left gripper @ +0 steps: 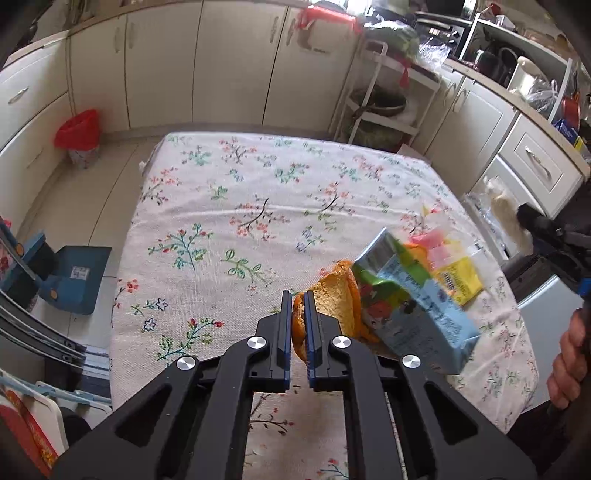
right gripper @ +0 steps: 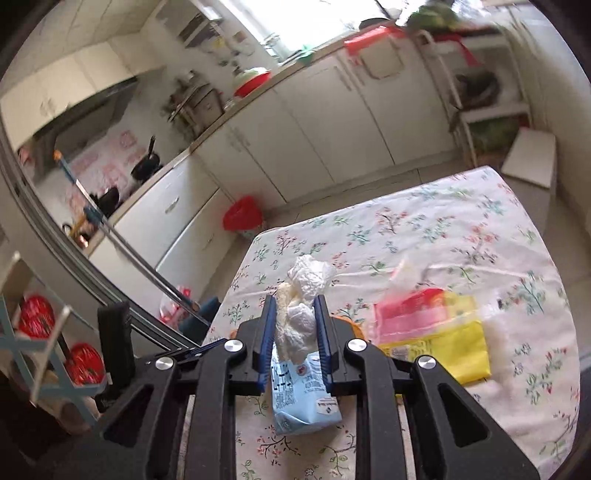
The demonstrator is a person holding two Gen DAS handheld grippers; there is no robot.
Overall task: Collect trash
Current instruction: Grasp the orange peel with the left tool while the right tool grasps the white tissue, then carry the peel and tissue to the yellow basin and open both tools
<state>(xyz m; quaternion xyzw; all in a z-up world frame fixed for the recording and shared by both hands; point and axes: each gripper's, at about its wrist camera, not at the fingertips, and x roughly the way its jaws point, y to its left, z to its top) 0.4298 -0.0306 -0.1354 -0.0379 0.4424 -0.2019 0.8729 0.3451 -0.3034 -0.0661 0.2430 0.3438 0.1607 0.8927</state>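
Print on the blue carton (right gripper: 306,398) is illegible.

A home kitchen: cream cabinets (left gripper: 229,66) line the walls, pans (right gripper: 146,166) sit on the counter, a floral-clothed table (left gripper: 258,206) fills the middle.

Daylit kitchen: white cabinets (left gripper: 229,62), pale tiled floor (left gripper: 85,206), floral-clothed table (left gripper: 258,206), bright window (right gripper: 317,22).
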